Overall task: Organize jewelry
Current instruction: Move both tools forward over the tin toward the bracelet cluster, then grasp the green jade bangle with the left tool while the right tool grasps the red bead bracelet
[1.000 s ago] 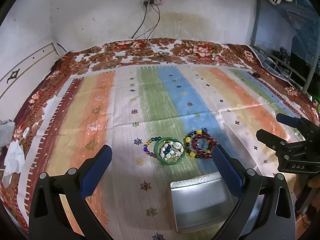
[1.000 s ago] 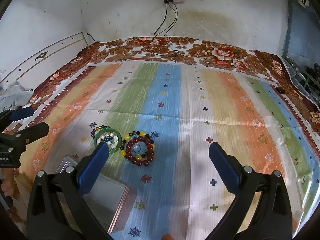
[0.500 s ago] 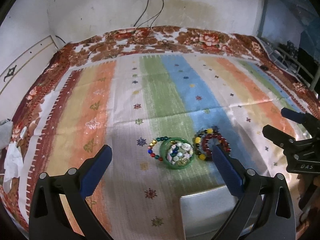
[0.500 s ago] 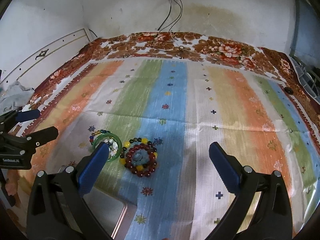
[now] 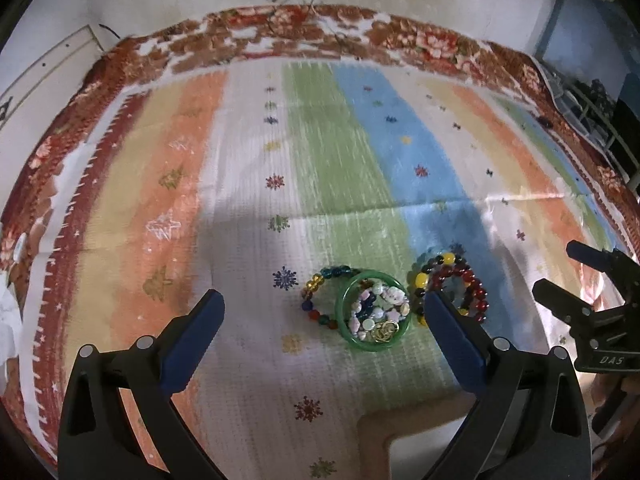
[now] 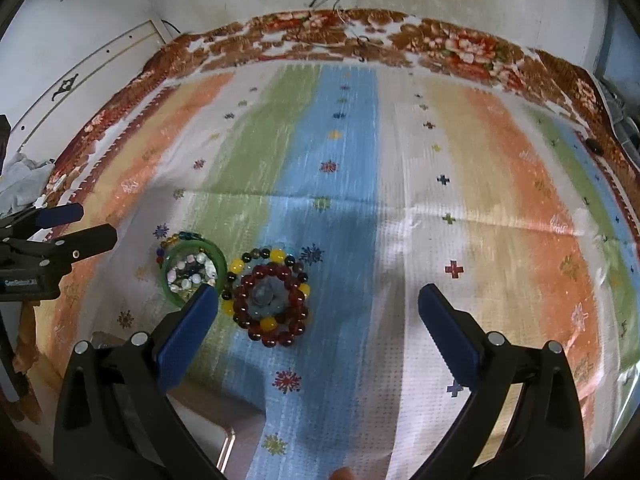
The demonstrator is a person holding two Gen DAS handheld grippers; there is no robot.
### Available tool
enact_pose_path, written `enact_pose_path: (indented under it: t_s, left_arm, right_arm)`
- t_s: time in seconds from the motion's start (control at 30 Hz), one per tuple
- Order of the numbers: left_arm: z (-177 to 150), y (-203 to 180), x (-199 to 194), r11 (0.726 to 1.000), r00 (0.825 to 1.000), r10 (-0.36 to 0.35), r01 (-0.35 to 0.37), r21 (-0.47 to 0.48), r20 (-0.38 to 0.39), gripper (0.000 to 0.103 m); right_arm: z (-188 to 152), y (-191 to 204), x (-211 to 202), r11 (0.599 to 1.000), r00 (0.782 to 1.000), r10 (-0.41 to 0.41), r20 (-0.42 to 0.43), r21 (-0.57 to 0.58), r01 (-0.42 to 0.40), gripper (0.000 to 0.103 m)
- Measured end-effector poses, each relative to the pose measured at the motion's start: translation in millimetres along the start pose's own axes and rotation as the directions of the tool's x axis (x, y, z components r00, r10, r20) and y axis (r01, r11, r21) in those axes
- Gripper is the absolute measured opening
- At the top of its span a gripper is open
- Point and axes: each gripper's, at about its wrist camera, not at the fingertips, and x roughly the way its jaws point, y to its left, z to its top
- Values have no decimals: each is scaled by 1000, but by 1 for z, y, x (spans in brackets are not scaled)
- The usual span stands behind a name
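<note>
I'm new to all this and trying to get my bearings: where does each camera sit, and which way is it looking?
Left wrist view: rides on the left gripper, looking forward and down at the striped cloth; its own open jaws frame the green bangle, and the right gripper shows at the right edge.
Right wrist view: rides on the right gripper, jaws open, facing the same cloth; the left gripper enters at left.
Both show the bangle and the dark red bead bracelet.

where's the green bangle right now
In the left wrist view the green bangle lies on the striped cloth just inside the left gripper's right finger, ringing small charms, with the red bead bracelet beside it.
</note>
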Motion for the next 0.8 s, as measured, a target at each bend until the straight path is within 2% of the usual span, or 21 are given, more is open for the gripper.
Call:
enact_pose_path:
  t_s: [0.07,0.17,0.23,0.3,0.43,0.53,0.7,0.8]
  left_arm:
    - [2,0,6,1000,1000,-9,9,6,-22,89]
    - [4,0,14,1000,999,-20,21,18,-50,85]
    - [4,-1,21,999,997,-11,14,33,-75,83]
    - [4,-1,32,999,994,2,3,46,-108,75]
    - [4,2,52,999,984,-13,21,43,-179,62]
    - [3,3,62,999,976,-15,25,46,-219,53]
    - [3,2,74,998,968,-11,26,53,-252,47]
    - [4,0,77,998,965,-17,34,62,-261,42]
  right_arm:
    - [2,-3,5,1000,1000,0,-18,11,0,98]
    - [3,-6,13,1000,999,11,-48,30,-9,98]
    - [4,-6,20,1000,997,16,-76,27,-14,98]
    - [4,-6,29,999,994,25,-110,26,-22,98]
    - [3,-8,47,998,982,45,-184,45,-38,86]
    - [2,-7,55,998,975,49,-216,41,-41,82]
    - [3,-9,67,997,967,65,-246,55,-53,77]
    - [5,-8,73,998,965,59,-256,52,-48,70]
